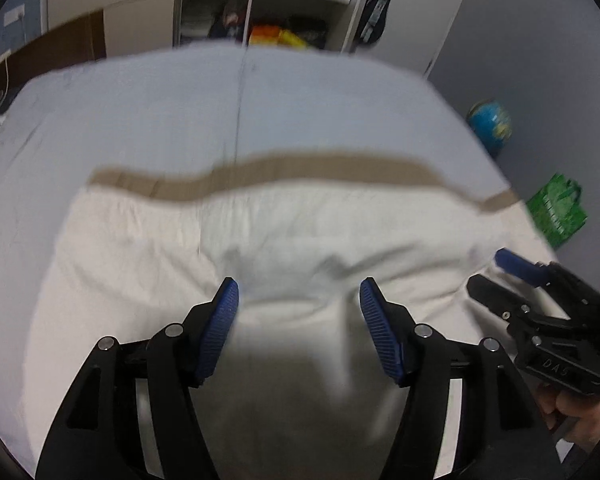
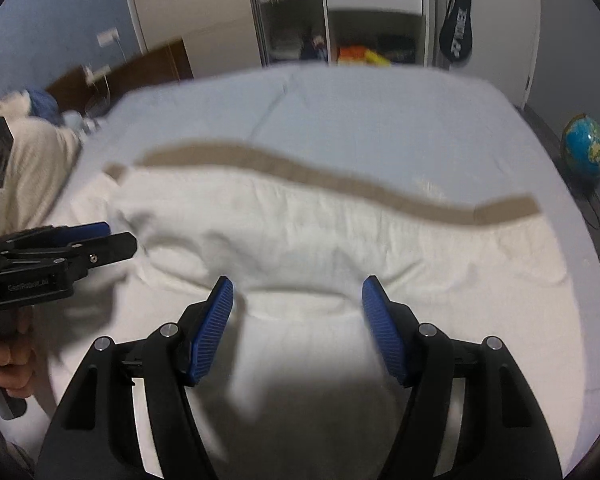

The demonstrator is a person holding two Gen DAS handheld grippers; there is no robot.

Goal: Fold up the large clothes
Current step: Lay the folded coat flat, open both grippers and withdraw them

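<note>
Through my left wrist camera I see the left gripper (image 1: 299,292) spread wide, its blue pads (image 1: 220,328) apart above the cream garment (image 1: 260,240), with cloth bunched up between them; whether the pads touch the fabric I cannot tell through the blur. The garment lies across the near half of the bed (image 1: 180,112), and its tan band (image 1: 300,174) runs from about 9 o'clock to 3 o'clock across the middle of the view. At 4 o'clock I see the right gripper (image 1: 496,276) from the side, a hand (image 1: 580,420) below it.

My right wrist camera shows the right gripper (image 2: 298,292) spread just as wide over a raised fold of the same cloth, pads (image 2: 384,336) clear of each other. The band snakes from 10 o'clock down to 3 o'clock. At 9 o'clock the left gripper (image 2: 116,236) points in over the garment's edge, gripped by a hand (image 2: 12,364).

Beyond the bed, a wardrobe (image 2: 340,12) stands at 12 o'clock, a globe (image 2: 584,148) on the floor at 2 o'clock, and a green bag (image 1: 556,210) beside the bed.
</note>
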